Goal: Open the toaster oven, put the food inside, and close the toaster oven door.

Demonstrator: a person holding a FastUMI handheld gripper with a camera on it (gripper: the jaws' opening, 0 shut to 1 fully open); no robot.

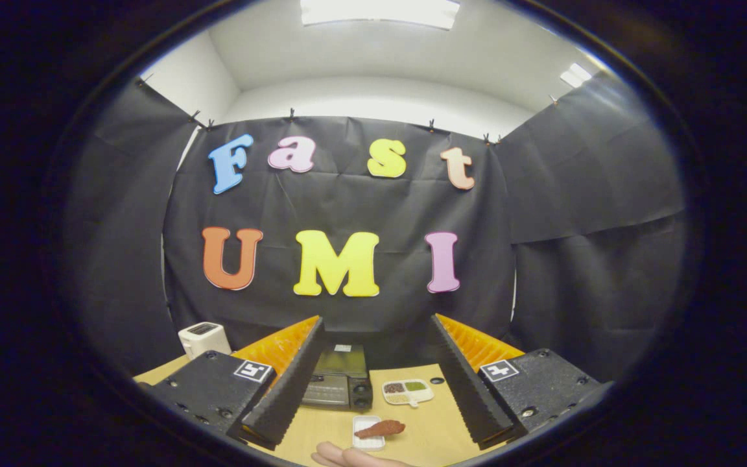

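Note:
A dark toaster oven point(342, 384) stands on the wooden table point(425, 434), beyond and between my two fingers, its door closed. Nearer to me, a reddish-brown piece of food point(381, 429) lies across a small white dish point(367, 433). My gripper point(377, 376) hangs above the table, open wide, with nothing between its fingers. The left finger point(289, 383) partly covers the oven's left side.
A white divided tray point(408, 392) with brown and green fillings sits right of the oven. A white toaster point(203, 338) stands at the back left. A small dark spot point(438, 381) lies by the tray. A person's fingers point(347, 457) rest at the table's near edge.

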